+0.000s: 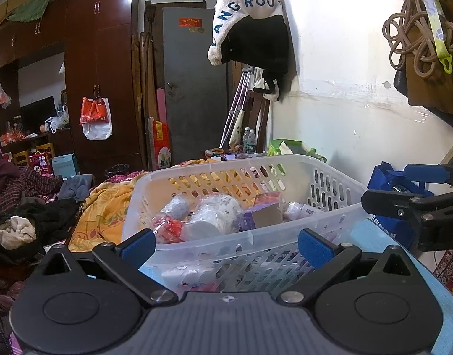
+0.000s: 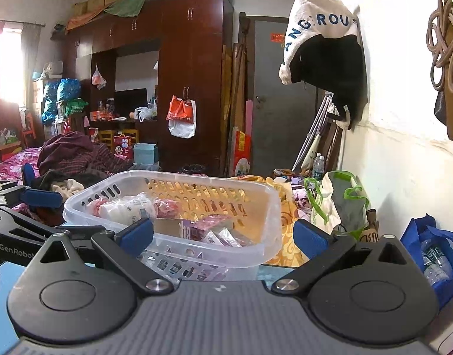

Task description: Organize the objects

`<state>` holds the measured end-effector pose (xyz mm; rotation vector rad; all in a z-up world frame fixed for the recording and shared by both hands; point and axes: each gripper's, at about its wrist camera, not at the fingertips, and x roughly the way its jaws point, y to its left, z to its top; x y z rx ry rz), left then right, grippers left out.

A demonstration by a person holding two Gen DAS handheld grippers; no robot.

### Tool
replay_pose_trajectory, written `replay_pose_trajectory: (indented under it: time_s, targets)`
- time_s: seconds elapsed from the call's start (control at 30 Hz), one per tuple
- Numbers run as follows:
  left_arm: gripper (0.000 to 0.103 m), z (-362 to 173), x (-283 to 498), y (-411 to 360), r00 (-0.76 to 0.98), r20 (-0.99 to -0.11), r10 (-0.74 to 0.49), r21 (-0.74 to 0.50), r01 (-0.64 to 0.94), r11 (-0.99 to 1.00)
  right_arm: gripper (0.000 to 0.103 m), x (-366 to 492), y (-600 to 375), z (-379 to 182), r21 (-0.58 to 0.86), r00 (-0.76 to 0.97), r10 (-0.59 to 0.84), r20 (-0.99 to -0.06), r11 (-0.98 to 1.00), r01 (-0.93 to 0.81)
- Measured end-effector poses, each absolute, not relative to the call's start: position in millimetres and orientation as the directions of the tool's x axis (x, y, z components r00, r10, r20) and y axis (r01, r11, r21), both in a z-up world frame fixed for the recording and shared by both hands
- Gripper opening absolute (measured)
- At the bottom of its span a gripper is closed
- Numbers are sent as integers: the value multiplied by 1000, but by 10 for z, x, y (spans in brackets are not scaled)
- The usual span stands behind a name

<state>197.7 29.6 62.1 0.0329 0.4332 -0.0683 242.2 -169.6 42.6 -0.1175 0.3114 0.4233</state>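
One clear perforated basket [image 1: 250, 207] sits on our blue surface [image 1: 383, 242], holding wrapped packets and a purple box [image 1: 262, 216]. Two grippers: our left gripper [image 1: 226, 245] and right gripper [image 2: 223, 236], both spread wide, holding nothing. Beyond lie a cluttered bed, one dark wardrobe [image 2: 194, 74], one grey door [image 1: 194, 88], two bottles [image 1: 249, 140] by the wall.

Lower wall of the basket [image 1: 256, 266], and the packets behind it, hidden by the left tool [image 1: 226, 244] body. Printing on the wrapped rolls [image 1: 214, 216] too small to read. Right tool [image 1: 415, 207] cut off by the right picture edge. Hanging garment [image 2: 321, 38] lettering partly folded away, reading "ANG ROU".
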Motion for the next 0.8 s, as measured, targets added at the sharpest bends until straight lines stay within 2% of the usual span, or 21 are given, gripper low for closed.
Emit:
replay_pose_trajectory:
  time_s: [0.8]
  targets:
    - [103,603,2005,270,901,-430,-63,6,73,997,103,2408,-1752,391,-50,865,383,-325,906,-420]
